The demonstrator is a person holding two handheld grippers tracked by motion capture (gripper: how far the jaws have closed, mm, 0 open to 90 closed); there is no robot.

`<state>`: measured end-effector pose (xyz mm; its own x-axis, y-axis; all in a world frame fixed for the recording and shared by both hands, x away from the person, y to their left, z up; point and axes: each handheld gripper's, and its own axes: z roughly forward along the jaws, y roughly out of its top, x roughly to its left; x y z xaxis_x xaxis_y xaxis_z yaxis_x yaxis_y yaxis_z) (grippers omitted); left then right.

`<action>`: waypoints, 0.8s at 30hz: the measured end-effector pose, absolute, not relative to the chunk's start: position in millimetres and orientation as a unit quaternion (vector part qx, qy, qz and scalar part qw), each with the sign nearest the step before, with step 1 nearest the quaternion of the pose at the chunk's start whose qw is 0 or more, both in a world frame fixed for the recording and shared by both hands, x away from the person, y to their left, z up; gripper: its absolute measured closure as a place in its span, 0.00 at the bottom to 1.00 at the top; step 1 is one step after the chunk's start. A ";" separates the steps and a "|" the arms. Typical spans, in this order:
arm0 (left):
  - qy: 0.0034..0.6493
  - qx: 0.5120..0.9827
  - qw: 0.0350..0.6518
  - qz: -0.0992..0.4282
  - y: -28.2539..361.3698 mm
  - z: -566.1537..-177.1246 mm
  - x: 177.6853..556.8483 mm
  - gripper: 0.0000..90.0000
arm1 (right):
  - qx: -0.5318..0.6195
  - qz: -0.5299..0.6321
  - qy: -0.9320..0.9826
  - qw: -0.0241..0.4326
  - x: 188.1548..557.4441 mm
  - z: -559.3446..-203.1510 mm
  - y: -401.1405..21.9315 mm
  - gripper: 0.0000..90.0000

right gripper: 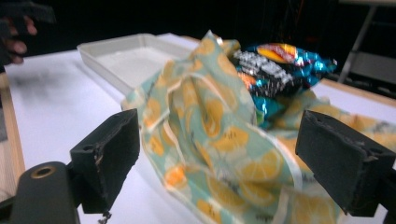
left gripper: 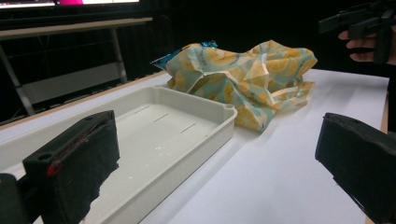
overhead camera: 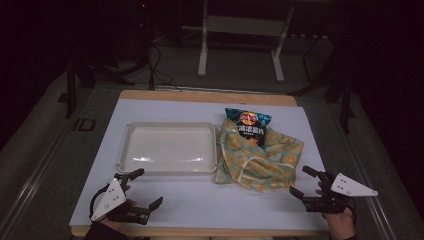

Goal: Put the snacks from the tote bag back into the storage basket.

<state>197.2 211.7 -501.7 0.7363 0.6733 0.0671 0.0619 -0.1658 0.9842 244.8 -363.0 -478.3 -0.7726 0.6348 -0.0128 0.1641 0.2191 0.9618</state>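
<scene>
Crumpled teal-and-orange citrus-print cloth bag (overhead camera: 260,157) lies at centre-right of the white tabletop (overhead camera: 200,200), its left edge touching the shallow white plastic tray (overhead camera: 167,148). A blue foil snack packet (overhead camera: 248,124) rests on the bag's far end, at 12 o'clock. Right gripper (overhead camera: 304,182) — jaws wide, empty — sits at the bag's 4 o'clock, just beside its near corner, plainly the nearer one. Left gripper (overhead camera: 145,187), also wide and empty, hovers at the tray's 7 o'clock. Bag's mouth and handles — lost in folds.
</scene>
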 end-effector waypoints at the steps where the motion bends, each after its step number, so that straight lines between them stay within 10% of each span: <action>1: 0.255 0.720 0.592 0.257 211.7 -502.0 197.5 0.00 | 0.270 0.561 0.755 0.207 243.7 -479.2 -363.4 0.15; 24: 0.258 0.728 0.581 0.257 209.4 -501.7 196.1 0.00 | 0.290 0.545 0.746 0.248 242.3 -444.2 -357.3 0.15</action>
<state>196.1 209.4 -501.7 0.7342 0.6749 0.0741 0.0777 -0.1919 0.9783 242.3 -357.3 -444.2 -0.7088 0.7034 -0.0542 0.1620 0.2371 0.9579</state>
